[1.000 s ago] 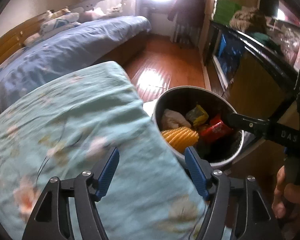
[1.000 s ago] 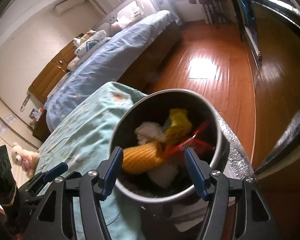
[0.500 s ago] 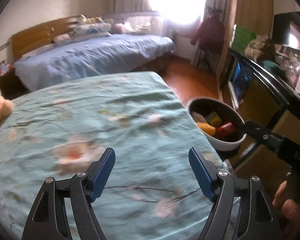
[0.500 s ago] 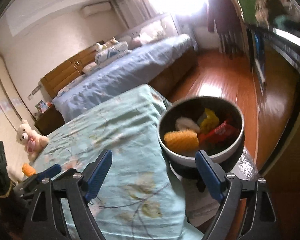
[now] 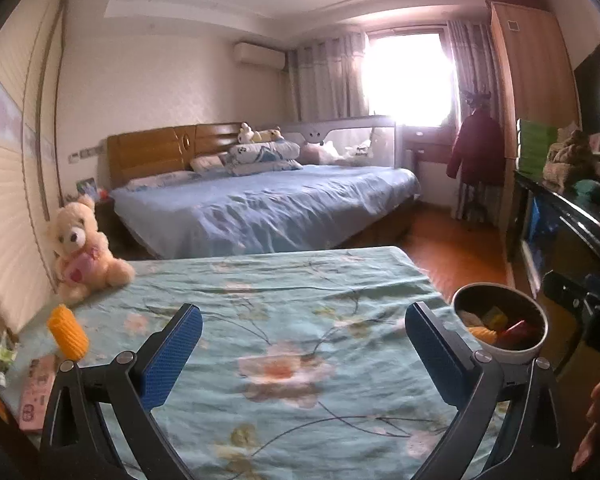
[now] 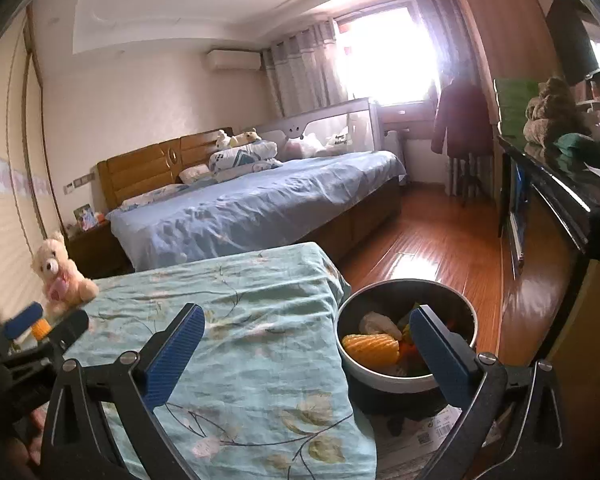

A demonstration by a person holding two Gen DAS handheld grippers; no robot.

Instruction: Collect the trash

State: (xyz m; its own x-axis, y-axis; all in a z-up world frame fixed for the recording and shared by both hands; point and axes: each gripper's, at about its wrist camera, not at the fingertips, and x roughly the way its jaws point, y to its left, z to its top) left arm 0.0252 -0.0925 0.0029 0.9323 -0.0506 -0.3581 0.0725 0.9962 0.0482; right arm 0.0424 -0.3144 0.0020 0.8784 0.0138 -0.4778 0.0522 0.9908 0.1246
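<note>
Blue-padded and empty, the left claw (image 5: 300,344) has just spread wide in the left wrist view, swinging off the trash bin (image 5: 500,326) to face the floral-clothed desk (image 5: 284,280). A yellow corn-like piece (image 5: 67,332) lies near the teddy bear (image 5: 82,248), likely the next pickup.

In the right wrist view, the right claw (image 6: 304,344) has likewise opened, nothing between its pads, pulled back from the bin (image 6: 406,328) holding collected scraps.
</note>
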